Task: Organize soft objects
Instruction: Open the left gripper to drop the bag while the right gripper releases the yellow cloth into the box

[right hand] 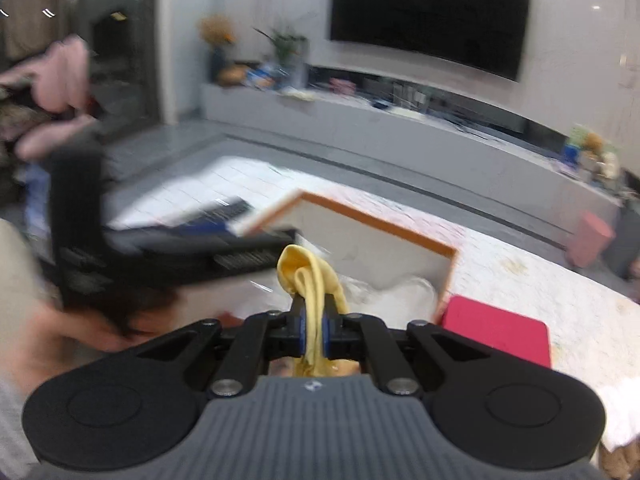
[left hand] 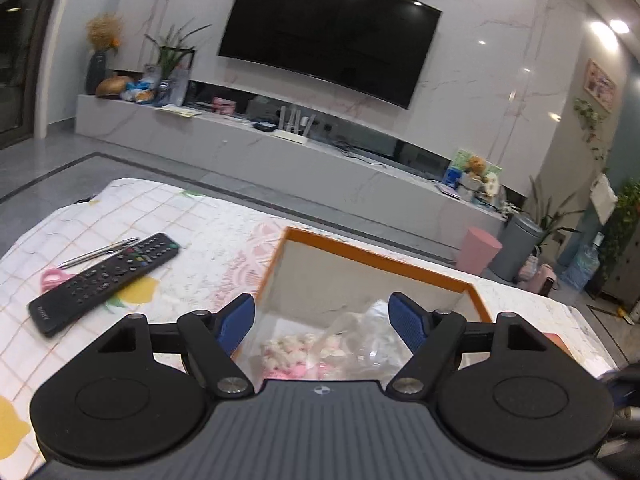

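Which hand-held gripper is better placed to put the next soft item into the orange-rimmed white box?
Probably the right hand-held gripper: it is shut on a yellow cloth near the orange-rimmed white box. The left hand-held gripper is open and holds nothing.

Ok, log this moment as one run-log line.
left gripper: open, empty, above orange-rimmed white box | right gripper: shut on yellow soft cloth, near box | box: holds clear plastic bag

The left side of the right wrist view is smeared, so the left claw (right hand: pixel 224 228) is only a dark blur. The yellow cloth (right hand: pixel 310 276) hangs down behind the right claw (right hand: pixel 314 330), hiding its end. The box (left hand: pixel 376 258) holds soft pink and white bits too small to name.
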The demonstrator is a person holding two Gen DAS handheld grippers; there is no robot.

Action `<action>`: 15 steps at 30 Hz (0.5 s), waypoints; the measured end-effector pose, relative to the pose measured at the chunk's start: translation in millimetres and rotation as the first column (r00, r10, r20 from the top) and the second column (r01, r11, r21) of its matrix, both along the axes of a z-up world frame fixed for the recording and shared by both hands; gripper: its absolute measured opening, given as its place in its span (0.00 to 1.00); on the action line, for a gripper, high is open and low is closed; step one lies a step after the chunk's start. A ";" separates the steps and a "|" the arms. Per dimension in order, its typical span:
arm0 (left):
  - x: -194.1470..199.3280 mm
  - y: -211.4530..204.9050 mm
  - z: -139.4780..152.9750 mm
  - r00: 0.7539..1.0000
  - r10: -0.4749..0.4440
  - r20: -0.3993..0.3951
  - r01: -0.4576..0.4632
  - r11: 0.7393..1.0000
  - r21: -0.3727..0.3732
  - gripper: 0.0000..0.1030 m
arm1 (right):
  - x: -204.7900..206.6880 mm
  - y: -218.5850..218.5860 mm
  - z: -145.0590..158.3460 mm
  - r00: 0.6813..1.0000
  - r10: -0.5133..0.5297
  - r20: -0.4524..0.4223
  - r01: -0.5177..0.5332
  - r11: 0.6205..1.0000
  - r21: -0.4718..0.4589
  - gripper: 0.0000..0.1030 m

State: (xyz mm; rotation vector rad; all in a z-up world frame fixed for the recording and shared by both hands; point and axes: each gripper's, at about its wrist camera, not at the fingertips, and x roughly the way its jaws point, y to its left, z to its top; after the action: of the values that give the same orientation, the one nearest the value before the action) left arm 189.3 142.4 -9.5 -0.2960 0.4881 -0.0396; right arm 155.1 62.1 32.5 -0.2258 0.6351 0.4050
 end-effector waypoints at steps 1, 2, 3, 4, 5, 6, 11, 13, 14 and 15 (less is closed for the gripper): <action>-2.4 2.1 0.5 1.000 0.003 0.008 -0.003 1.000 0.004 0.87 | 5.2 4.1 -9.3 1.000 -0.005 -0.004 0.005 0.999 -0.031 0.05; -3.7 3.0 1.1 1.000 -0.001 0.014 0.001 1.000 0.012 0.87 | 11.3 8.4 -17.7 1.000 -0.005 -0.026 0.003 0.999 -0.051 0.05; -4.7 3.8 1.7 1.000 -0.004 0.022 0.004 1.000 0.022 0.87 | 18.4 9.7 -25.8 0.998 -0.009 -0.056 0.006 0.998 -0.060 0.05; -5.0 4.2 1.8 1.000 0.000 0.025 -0.001 1.000 0.027 0.87 | 25.0 10.9 -32.0 0.997 -0.015 -0.081 0.010 0.998 -0.064 0.05; -4.4 4.5 1.9 1.000 0.010 0.023 -0.011 0.999 0.033 0.87 | 30.9 11.9 -36.7 0.995 -0.026 -0.098 0.018 0.997 -0.075 0.05; -3.4 4.9 2.1 1.000 0.019 0.018 -0.020 0.999 0.034 0.87 | 34.9 14.8 -40.2 0.994 -0.033 -0.103 0.023 0.995 -0.097 0.05; 0.6 7.4 0.0 1.000 0.031 -0.006 -0.031 0.999 0.012 0.87 | 54.4 27.8 -59.9 0.987 -0.032 -0.159 -0.006 0.973 -0.229 0.05; 0.3 6.3 -0.6 1.000 0.019 -0.006 -0.018 1.000 0.022 0.87 | 61.1 30.8 -68.8 0.983 -0.035 -0.178 -0.018 0.958 -0.286 0.05; -0.1 6.1 -0.8 1.000 0.010 -0.007 -0.010 1.000 0.023 0.87 | 65.1 32.2 -72.8 0.982 -0.040 -0.187 -0.021 0.949 -0.316 0.05; -0.4 6.1 -0.7 1.000 0.001 -0.006 -0.001 1.000 0.018 0.87 | 69.3 32.9 -76.4 0.981 -0.051 -0.187 -0.015 0.941 -0.338 0.05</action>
State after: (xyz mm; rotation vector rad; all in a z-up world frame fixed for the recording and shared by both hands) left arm 188.9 148.5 -10.3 -0.2787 0.4944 -0.0333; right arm 224.4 95.0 -44.0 -0.5127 0.8983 0.2995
